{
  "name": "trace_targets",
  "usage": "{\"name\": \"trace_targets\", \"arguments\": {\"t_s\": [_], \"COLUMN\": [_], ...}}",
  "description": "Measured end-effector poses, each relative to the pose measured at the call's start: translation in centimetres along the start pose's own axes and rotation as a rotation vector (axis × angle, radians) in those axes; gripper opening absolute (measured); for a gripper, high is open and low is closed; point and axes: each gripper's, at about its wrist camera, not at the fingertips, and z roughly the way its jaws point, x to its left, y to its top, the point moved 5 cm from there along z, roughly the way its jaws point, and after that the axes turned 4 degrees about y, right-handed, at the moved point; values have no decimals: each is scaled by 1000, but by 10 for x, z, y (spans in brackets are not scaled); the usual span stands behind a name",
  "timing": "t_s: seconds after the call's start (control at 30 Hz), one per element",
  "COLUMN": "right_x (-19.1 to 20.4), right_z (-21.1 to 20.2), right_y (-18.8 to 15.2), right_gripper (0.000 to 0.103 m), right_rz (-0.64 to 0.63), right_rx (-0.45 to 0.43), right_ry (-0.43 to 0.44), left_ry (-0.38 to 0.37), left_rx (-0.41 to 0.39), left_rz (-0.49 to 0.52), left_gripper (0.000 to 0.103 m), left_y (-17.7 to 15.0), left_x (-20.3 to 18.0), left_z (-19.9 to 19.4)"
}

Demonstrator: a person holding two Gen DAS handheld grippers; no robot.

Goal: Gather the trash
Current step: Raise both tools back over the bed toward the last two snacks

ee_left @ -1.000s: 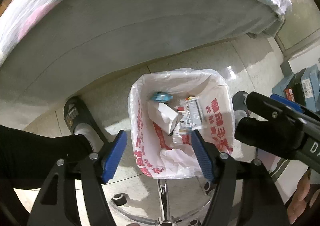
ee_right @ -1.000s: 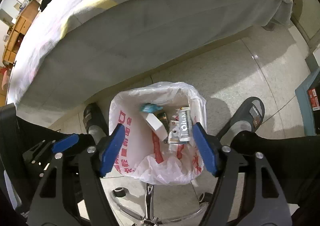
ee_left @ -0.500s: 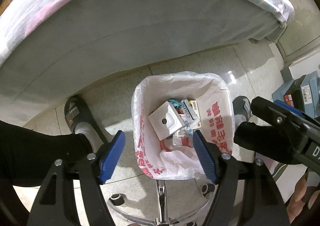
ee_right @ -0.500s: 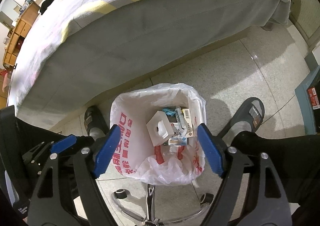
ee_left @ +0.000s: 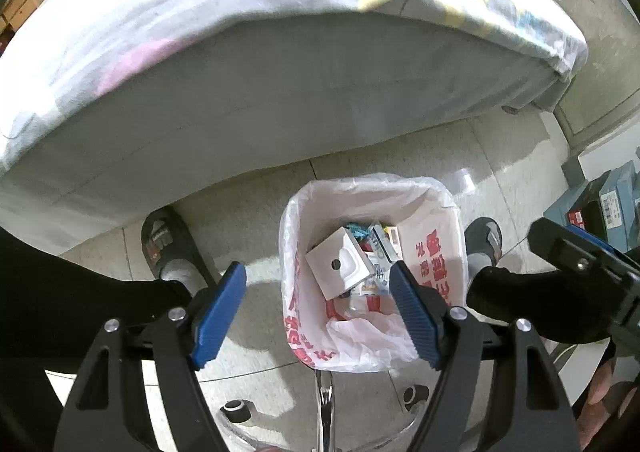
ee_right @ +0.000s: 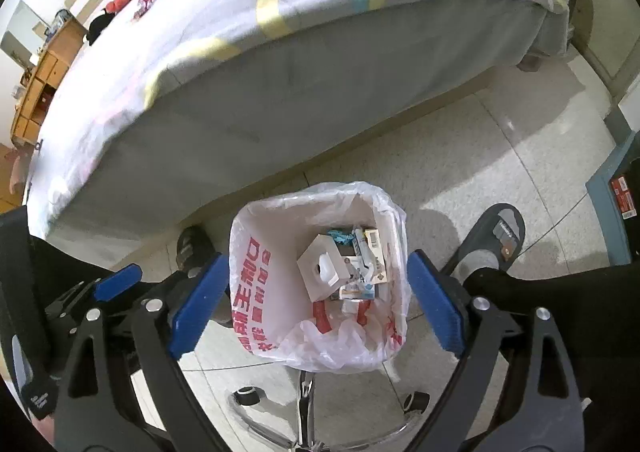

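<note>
Trash lies inside the lined bin (ee_right: pixel 320 276) on the floor beside the bed (ee_right: pixel 280 100): a white box (ee_right: pixel 322 278) and small cartons. Left gripper (ee_left: pixel 320 316) and right gripper (ee_right: pixel 318 304) hover above, jaws just widened, nothing between them. This drop looks finished. Any litter left elsewhere is out of view; lower items are perhaps buried.

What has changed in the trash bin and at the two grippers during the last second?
The white box tipped over inside the lined trash bin and now lies flat on the packets. Left gripper and right gripper have just been opening, both empty. The bin, bed and slippered feet stayed put.
</note>
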Motion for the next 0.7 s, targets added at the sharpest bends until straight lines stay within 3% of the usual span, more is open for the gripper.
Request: {"name": "trace_targets", "arguments": {"t_s": [0.2,0.4,0.7], "right_x": [-5,-6,21], "right_z": [-22,-49,-114], "right_y": [0,6,30], "right_gripper": [89,89,89], "right_rz": [38,50,-53], "right_rx": [-41,-102,-218], "right_ry": [25,42,46], "left_ry": [-2,27,31], "left_rx": [-58,-169,-315], "left_rz": [-4,15,-4], "left_gripper": [73,74,78], "left_y": [3,11,32], "left_x": [4,9,27], "left_z": [-21,-58,-124]}}
